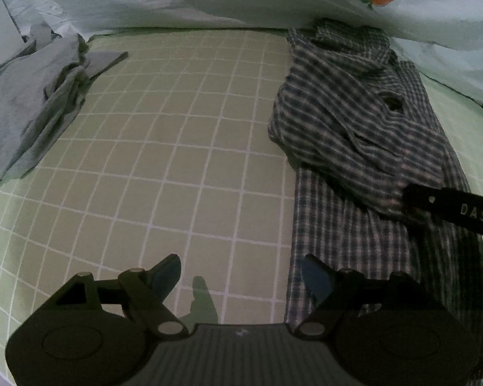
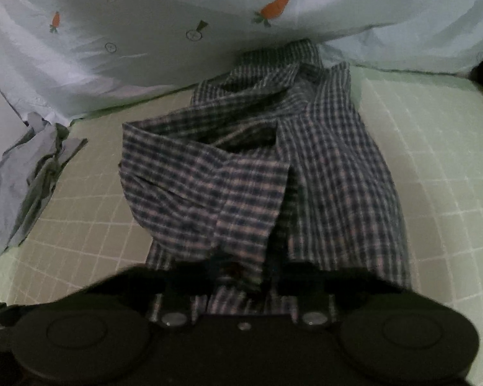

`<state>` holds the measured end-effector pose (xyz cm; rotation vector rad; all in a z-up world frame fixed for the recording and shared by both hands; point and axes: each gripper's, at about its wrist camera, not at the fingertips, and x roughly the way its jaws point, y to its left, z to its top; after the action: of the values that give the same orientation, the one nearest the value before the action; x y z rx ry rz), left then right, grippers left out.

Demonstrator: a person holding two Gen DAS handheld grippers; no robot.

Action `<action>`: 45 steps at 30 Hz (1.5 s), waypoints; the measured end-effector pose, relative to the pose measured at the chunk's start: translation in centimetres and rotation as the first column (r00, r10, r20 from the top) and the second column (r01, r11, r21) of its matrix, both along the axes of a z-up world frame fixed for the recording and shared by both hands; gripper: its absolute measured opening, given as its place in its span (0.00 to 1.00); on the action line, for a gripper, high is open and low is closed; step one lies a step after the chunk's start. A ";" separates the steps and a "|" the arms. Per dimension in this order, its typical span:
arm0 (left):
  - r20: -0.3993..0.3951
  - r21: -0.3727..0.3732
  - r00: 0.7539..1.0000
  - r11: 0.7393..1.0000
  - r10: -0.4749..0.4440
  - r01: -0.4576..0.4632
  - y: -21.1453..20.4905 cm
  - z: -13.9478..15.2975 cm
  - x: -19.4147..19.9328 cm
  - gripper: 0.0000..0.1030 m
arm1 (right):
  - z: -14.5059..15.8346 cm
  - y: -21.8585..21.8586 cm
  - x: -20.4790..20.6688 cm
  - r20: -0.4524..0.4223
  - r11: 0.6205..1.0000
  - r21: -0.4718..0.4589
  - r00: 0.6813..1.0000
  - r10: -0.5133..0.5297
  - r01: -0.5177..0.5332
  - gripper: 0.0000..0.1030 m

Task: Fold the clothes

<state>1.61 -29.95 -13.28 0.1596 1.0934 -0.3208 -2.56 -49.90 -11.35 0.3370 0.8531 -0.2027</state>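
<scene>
Grippers first, nearest the lenses. Left gripper [image 1: 241, 276] hangs over the green grid-print sheet [image 1: 177, 148], fingers spread wide with nothing between them; its right finger [image 1: 317, 278] sits just at the near left edge of the plaid shirt [image 1: 364, 148]. Right gripper [image 2: 238, 270] is pressed together, and in its own view a bunch of plaid cloth runs straight into the closed tips, so I read it as pinching the shirt's near portion. From the left wrist view the same tool shows as a dark arm coming in from the right, tip buried in the fabric.

Shirt lies lengthwise on the right part of the sheet, near hem toward the grippers, collar end far, tucked against the pale carrot-print quilt [image 2: 209, 16]. Left half is folded and rumpled over the middle; the right side lies flatter. One layer shows beneath the rumpled part at the near end.

Handling judgement: thin woven cloth, light, limp, no stiffness to hold a line; it will sag and drag whatever is not lifted. Not fragile, not slippery on a cotton sheet. Best hold is at hem corners or seam edges, one per gripper, taking a single layer. The free left gripper looks well placed for the near left hem.

Farther off, left: crumpled grey garment [image 1: 32, 103], apart from the shirt, untouched.
</scene>
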 end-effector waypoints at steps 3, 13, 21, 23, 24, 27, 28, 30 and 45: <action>-0.011 -0.005 1.000 1.000 -0.001 0.001 0.2 -0.2 -0.2 0.81 | 0.4 -0.2 -1.1 0.027 1.000 0.021 0.999 -0.024 0.023 0.02; -0.035 -0.022 0.999 1.000 -0.002 0.001 0.0 -0.6 -2.9 0.81 | 2.4 -0.8 -12.0 -0.001 0.975 0.104 0.980 -0.198 0.197 0.02; -0.046 -0.001 0.999 1.000 -0.016 0.016 0.1 -0.4 -6.0 0.81 | 2.0 -0.6 -14.8 -0.023 0.982 0.095 0.987 -0.160 0.161 0.33; -0.041 0.005 0.999 1.000 -0.017 0.017 0.0 -0.2 -6.4 0.81 | 3.0 -0.8 -14.4 0.042 0.991 0.039 0.990 -0.133 0.131 0.51; -0.036 0.008 0.999 1.000 -0.017 0.017 0.0 -0.1 -6.6 0.81 | 3.4 -0.9 -14.1 0.071 0.994 0.008 0.991 -0.114 0.113 0.54; -0.021 0.019 1.000 1.000 -0.015 0.015 0.0 0.2 -7.0 0.81 | 3.8 -1.3 -12.6 0.117 0.995 -0.094 0.993 -0.031 0.042 0.76; -0.017 0.023 1.000 1.000 -0.014 0.014 0.0 0.3 -7.1 0.81 | 3.4 -1.5 -11.8 0.107 0.993 -0.117 0.994 -0.015 0.028 0.80; -0.011 0.032 1.000 0.999 -0.008 0.009 0.1 0.4 -7.3 0.81 | 2.5 -1.9 -10.2 0.084 0.987 -0.163 0.996 0.014 0.000 0.81; -0.012 0.026 1.000 1.000 0.006 -0.006 -0.1 0.5 -8.1 0.81 | 3.6 -4.9 -14.0 0.128 0.948 0.306 0.983 -0.129 0.085 0.03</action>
<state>-6.52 -30.06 -12.73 0.1772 1.1103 -0.3029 -16.60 -54.82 -7.73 0.6760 0.7196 -0.1469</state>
